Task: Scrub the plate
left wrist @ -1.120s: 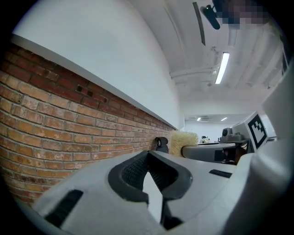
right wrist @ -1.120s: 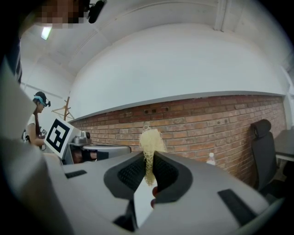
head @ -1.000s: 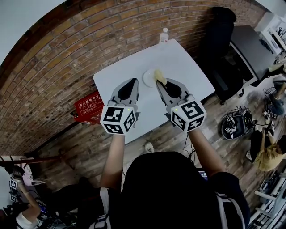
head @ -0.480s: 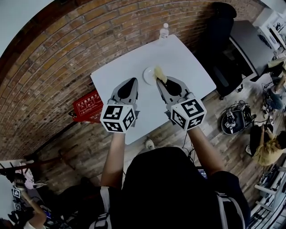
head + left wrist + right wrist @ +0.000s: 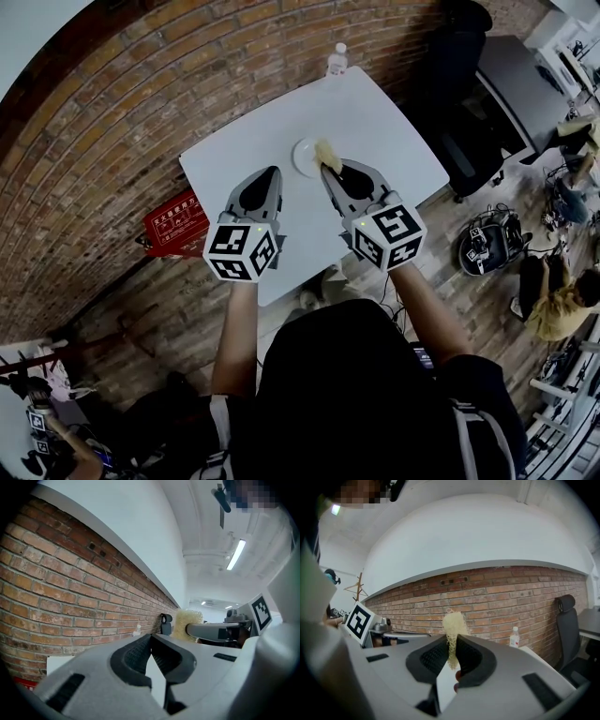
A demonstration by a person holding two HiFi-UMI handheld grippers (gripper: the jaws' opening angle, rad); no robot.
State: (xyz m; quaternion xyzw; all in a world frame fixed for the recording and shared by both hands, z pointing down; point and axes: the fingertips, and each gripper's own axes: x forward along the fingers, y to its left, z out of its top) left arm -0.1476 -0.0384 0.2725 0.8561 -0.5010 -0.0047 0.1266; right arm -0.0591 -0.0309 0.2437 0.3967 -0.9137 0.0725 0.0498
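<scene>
Yellow scrubber [image 5: 327,155] stays pinched in the right gripper's [image 5: 330,170] fingers, over the edge of the white plate [image 5: 302,157] mid-table [image 5: 384,112]. Both grippers have eased down a bit. The left gripper's [image 5: 273,172] fingers are pressed together, empty. Scrubbing looks about to start.

The white desk [image 5: 384,141] carries a small white plate [image 5: 302,157] near its middle and a clear bottle [image 5: 337,59] with a white cap standing upright at its far edge, well apart from the plate.
</scene>
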